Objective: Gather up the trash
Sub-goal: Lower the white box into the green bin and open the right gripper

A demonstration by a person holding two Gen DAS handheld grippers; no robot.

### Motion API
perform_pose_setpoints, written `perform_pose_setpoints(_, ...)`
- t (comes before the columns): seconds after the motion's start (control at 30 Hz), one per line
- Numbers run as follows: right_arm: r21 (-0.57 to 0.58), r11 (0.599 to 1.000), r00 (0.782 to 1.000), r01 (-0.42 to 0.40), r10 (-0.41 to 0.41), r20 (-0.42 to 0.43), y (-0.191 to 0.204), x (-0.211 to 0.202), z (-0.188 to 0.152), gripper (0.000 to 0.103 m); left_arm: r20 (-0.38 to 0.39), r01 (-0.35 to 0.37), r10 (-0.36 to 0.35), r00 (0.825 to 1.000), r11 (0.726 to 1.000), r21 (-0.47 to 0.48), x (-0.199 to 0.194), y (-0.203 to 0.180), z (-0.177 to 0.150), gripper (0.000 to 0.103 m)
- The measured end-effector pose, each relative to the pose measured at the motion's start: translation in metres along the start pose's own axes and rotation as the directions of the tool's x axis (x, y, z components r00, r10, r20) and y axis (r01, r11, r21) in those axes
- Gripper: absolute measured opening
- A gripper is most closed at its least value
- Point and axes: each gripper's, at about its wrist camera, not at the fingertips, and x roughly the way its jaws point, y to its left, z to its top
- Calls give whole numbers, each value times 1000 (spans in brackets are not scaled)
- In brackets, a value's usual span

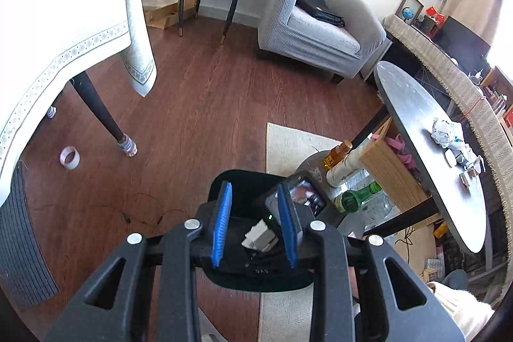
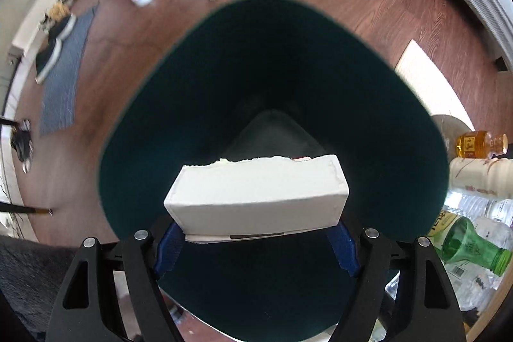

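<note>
The right gripper (image 2: 256,242) clamps a white cardboard box (image 2: 256,194) between its blue pads (image 2: 166,249), holding it directly over the open mouth of a dark green bin (image 2: 144,104). The box's long axis runs crosswise to the fingers, left to right in the right wrist view, with the right end tipped slightly upward and farther from the camera. Its broad pale face points toward the lens, and its torn upper edge (ragged along most of its length) faces the bin's interior. A flap with a dark stripe shows along the box's lower edge, just above the pads.

The left gripper (image 1: 255,226) hangs above the same bin (image 1: 221,181), its jaws spread wide with nothing between them. Through that gap the left wrist view shows the box (image 1: 259,237) and the body of the right gripper (image 1: 288,207) over the bin.

The bin stands on a wooden floor (image 1: 198,104), partly on a pale rug (image 1: 288,140). Just to its right lie an amber bottle (image 2: 481,145), a cream bottle (image 2: 481,177) and a green glass bottle (image 2: 471,246). On the dark oval table (image 1: 413,104) rests a heap of crumpled paper (image 1: 449,133). A roll of tape (image 1: 69,157) sits on the floor near a table leg (image 1: 99,111).
</note>
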Motion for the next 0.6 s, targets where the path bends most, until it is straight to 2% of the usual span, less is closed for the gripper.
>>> perform_pose_setpoints(0.13, -23, 1000, 998, 14, -15, -59, 4, 12, -6, 81, 17, 25, -24, 1000, 999, -22, -9, -1, 5, 31)
perform_pose_setpoints(0.23, -53, 998, 998, 43, -46, -48, 8, 10, -8, 90, 41, 30, -28, 999, 999, -27, -16, -1, 11, 31)
perform_pose_setpoints(0.43, -55, 998, 999, 30, -31, -24, 3, 2, -13, 90, 92, 19, -15, 996, 999, -42, -31, -2, 19, 31)
perform_pose_setpoints(0.6, -71, 997, 999, 15, -11, 50, 0, -22, -11, 90, 126, 18, -12, 992, 999, -39, -43, -4, 25, 32)
